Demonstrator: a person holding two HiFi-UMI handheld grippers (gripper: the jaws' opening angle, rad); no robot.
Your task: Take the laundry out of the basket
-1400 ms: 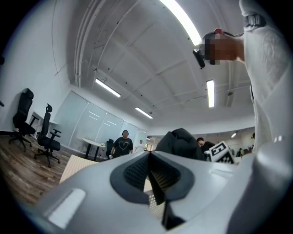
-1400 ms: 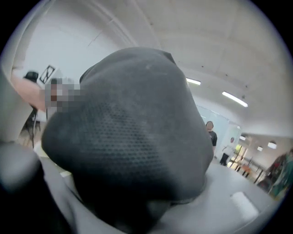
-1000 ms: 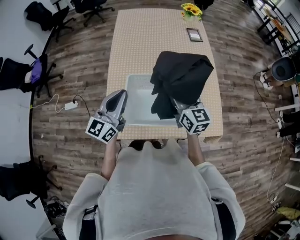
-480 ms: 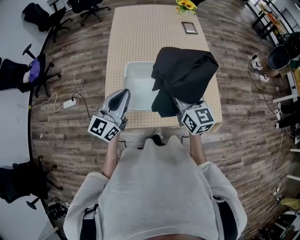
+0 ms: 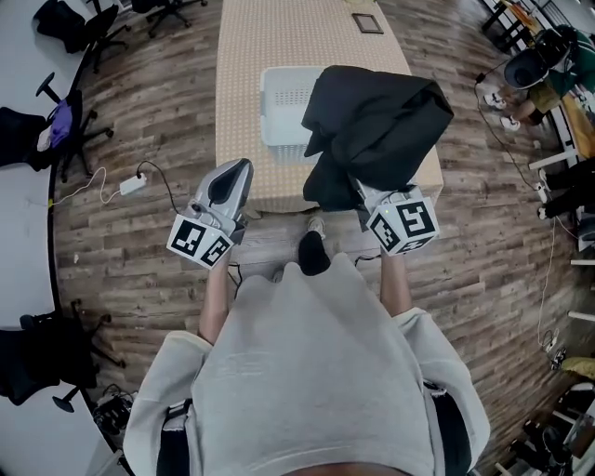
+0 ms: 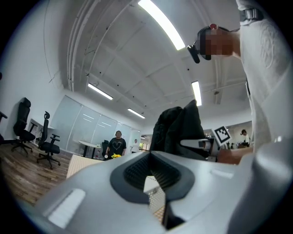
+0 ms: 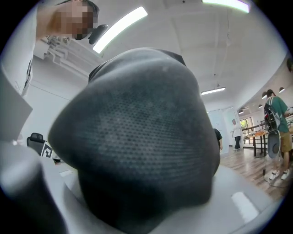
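In the head view a white laundry basket [image 5: 282, 113] stands near the front edge of the beige-clothed table [image 5: 251, 46]. A bulky black garment [image 5: 379, 119] hangs in the air to the right of the basket, over the table's front right corner. My right gripper [image 5: 361, 191] is shut on it, with its fingertips buried in the cloth. The right gripper view is filled by the same black fabric [image 7: 137, 137]. My left gripper [image 5: 236, 175] is held over the floor in front of the table, shut and holding nothing. Its view shows the garment [image 6: 177, 130] to the right.
A small picture frame [image 5: 368, 23] lies far back on the table. Office chairs [image 5: 65, 28] stand at the left, and a power strip with a cable [image 5: 130, 184] lies on the wooden floor. People stand at the far right [image 7: 274, 123].
The person has stepped back from the table. Both grippers have drawn back from the basket, and the black garment has come away from over it towards the table's front corner.
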